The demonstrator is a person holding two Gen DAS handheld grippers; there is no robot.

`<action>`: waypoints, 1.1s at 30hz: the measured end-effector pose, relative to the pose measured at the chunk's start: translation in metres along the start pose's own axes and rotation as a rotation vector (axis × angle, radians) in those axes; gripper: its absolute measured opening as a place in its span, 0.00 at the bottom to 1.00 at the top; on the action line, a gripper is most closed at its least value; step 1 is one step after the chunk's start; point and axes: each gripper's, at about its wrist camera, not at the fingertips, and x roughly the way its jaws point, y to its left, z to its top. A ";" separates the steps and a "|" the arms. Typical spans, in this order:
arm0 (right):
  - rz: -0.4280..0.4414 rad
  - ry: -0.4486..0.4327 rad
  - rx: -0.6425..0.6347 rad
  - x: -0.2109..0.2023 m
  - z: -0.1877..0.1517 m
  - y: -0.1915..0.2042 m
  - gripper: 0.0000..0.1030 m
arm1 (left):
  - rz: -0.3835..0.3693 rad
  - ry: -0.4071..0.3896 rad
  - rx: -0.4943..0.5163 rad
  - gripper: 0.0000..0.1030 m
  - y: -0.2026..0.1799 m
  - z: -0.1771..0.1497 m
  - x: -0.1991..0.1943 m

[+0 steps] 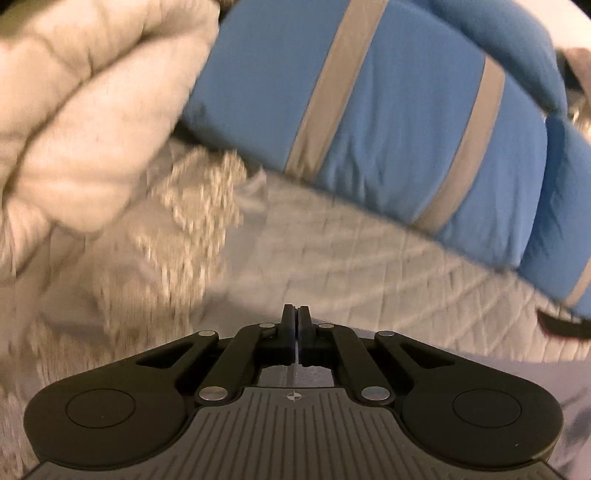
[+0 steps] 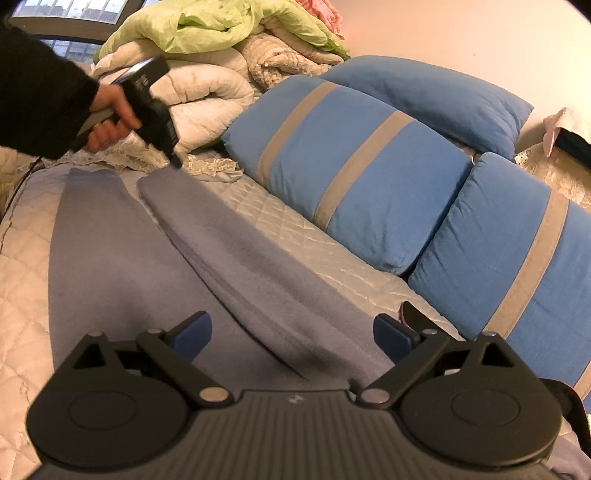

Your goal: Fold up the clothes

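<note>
A grey-blue garment lies flat on the quilted bed, with its right side folded over into a long strip. My right gripper is open and empty, low over the near end of that strip. My left gripper is shut with nothing visible between its jaws. In the right wrist view it is held by a hand at the far end of the strip, its tip at the cloth's far corner. In the left wrist view the garment shows only as a blurred edge at the bottom right.
Blue pillows with grey stripes line the right side of the bed. A white comforter and a pile of green and lace bedding lie at the far end. The white quilted bedspread lies between garment and pillows.
</note>
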 end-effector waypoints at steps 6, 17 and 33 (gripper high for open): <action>-0.008 0.011 0.008 0.002 -0.001 -0.002 0.96 | 0.042 -0.072 0.011 0.01 -0.003 0.023 0.007; -0.006 0.018 0.057 -0.003 0.000 -0.009 0.96 | 0.143 -0.047 0.043 0.01 0.012 0.033 0.042; -0.047 0.039 0.236 -0.035 -0.016 -0.045 0.96 | 0.091 0.016 0.135 0.50 -0.014 0.034 0.022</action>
